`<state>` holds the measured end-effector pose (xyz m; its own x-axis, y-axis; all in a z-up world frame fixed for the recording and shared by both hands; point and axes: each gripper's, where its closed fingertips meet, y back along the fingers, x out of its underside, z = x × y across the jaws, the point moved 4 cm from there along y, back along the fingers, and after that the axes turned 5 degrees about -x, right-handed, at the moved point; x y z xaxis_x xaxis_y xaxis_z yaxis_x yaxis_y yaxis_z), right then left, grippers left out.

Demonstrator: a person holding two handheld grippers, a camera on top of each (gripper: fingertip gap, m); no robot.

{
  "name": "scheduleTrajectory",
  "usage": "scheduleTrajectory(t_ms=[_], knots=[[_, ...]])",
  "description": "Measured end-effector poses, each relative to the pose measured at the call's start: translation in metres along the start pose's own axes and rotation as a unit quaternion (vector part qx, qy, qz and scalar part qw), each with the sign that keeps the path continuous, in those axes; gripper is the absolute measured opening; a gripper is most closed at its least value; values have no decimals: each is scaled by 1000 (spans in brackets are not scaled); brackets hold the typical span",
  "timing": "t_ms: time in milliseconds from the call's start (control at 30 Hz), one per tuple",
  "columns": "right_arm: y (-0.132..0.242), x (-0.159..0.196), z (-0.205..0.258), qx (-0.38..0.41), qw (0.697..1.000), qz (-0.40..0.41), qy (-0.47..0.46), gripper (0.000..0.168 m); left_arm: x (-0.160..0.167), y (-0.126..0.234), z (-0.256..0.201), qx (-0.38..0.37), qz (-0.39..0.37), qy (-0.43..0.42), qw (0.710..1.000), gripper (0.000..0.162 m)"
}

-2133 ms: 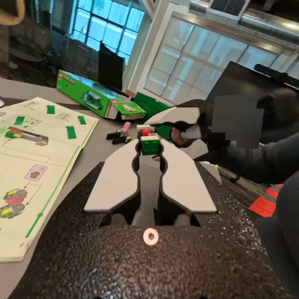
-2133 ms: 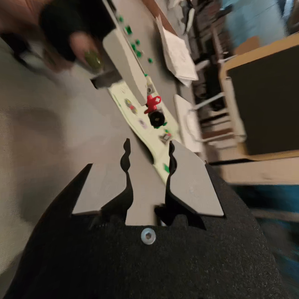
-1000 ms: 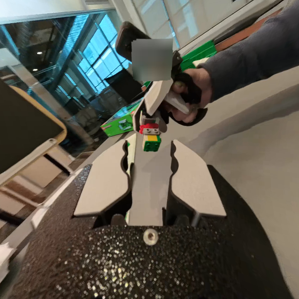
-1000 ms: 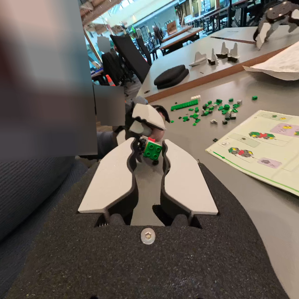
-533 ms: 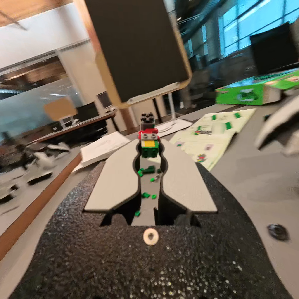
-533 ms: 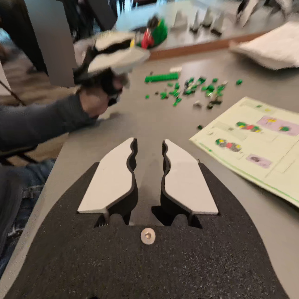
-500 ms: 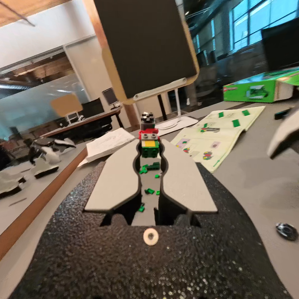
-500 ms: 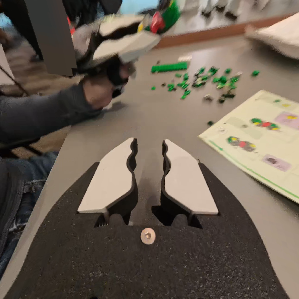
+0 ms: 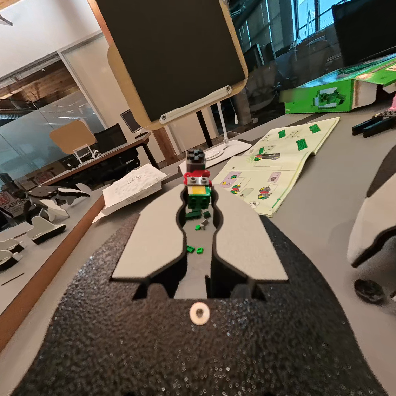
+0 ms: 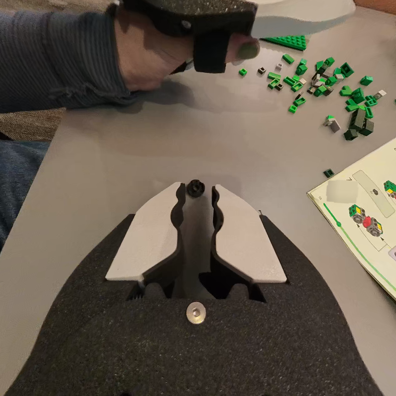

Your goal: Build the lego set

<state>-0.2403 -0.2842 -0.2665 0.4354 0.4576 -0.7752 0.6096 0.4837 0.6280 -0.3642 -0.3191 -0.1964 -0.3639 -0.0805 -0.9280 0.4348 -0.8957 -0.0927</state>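
Round black piece waits at the right gripper's (image 10: 198, 188) tips

Right jaws spread, black round piece (image 10: 195, 188) just beyond, centred; left gripper (image 9: 198, 196) pinches the brick stack (image 9: 197, 186) upright.

green loose bricks (image 10: 334, 85), grey table (image 10: 192, 139)

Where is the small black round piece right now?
In the right wrist view the small black round piece lies on the grey table, just ahead of the open jaws of the right gripper and left of the instruction booklet.
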Motion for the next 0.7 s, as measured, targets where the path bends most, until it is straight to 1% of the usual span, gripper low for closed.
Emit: scheduleTrajectory(t_ms=[133,267,367,433,500,700], knots=[[-3,0,0,-6,1000,7,2,20,2,-1,-2,13,5,14,1000,20],[-6,0,-2,-18,1000,14,-18,20,2,0,-3,23,5,25,999,20],[-8,0,-2,-39,998,20,-38,14,2,-1,-5,34,5,30,999,20],[-8,0,-2,-37,998,20,-38,14,2,-1,-7,39,6,30,999,20],[-8,0,-2,-29,999,18,-33,0,2,-1,-8,44,7,30,999,20],[-4,1,-1,-2,1000,12,-5,0,4,-2,-9,48,12,30,998,20]])
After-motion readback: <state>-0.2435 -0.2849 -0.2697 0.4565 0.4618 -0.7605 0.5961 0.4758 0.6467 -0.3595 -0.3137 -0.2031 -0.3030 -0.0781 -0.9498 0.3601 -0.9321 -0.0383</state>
